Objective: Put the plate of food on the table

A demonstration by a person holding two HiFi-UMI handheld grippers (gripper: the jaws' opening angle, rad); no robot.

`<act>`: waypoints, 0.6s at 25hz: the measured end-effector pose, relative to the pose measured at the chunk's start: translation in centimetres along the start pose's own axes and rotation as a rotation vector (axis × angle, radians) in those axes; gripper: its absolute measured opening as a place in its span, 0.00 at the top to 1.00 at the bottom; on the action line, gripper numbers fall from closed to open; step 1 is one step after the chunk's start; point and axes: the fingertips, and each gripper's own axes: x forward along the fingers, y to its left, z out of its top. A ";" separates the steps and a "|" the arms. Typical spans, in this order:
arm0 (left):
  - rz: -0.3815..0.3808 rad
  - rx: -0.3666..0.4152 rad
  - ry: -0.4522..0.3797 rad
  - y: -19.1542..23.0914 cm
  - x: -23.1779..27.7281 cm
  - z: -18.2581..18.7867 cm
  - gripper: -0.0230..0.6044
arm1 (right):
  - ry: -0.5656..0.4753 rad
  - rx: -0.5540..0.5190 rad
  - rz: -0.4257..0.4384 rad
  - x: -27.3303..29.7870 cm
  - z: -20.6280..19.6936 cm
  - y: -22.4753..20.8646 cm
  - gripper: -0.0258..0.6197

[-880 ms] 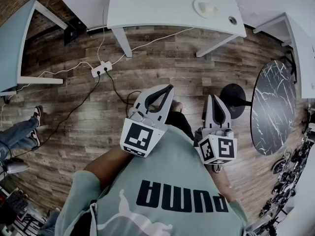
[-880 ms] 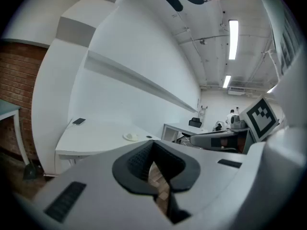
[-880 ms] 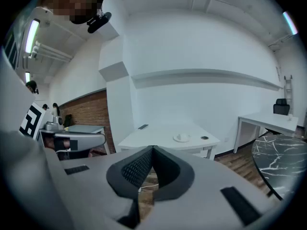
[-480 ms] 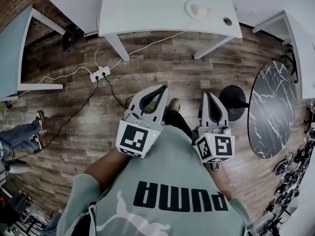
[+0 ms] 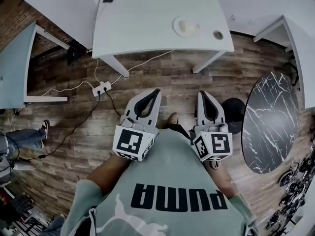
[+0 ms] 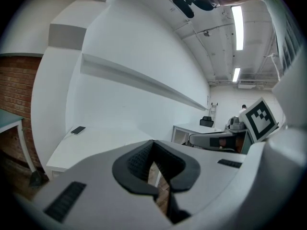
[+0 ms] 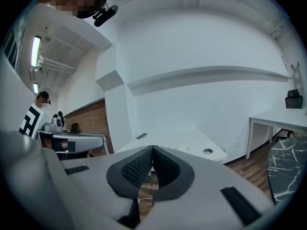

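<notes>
Head view: the plate of food (image 5: 186,26) lies flat on the white table (image 5: 147,18), well ahead of the left gripper (image 5: 157,91) and right gripper (image 5: 201,93), roughly between their lines. Being round, it shows no long axis.
Left gripper view: jaws clenched, empty.
Right gripper view: jaws clenched, empty.

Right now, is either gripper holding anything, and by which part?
Nothing is held: the left gripper and the right gripper are both shut with nothing between their jaws.
</notes>
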 end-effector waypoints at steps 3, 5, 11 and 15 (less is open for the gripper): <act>0.019 0.006 0.005 -0.6 1.7 0.4 0.95 | -0.003 0.008 0.021 0.7 0.2 -1.7 0.95; 0.035 0.012 0.014 -1.0 2.7 0.5 0.95 | -0.004 0.019 0.039 1.1 0.1 -2.9 0.95; 0.058 -0.009 0.025 -3.1 5.8 0.5 0.95 | -0.006 0.034 0.073 1.1 0.2 -6.5 0.95; 0.053 -0.015 0.031 -4.5 7.1 0.5 0.95 | -0.019 0.061 0.074 0.6 0.3 -8.6 0.95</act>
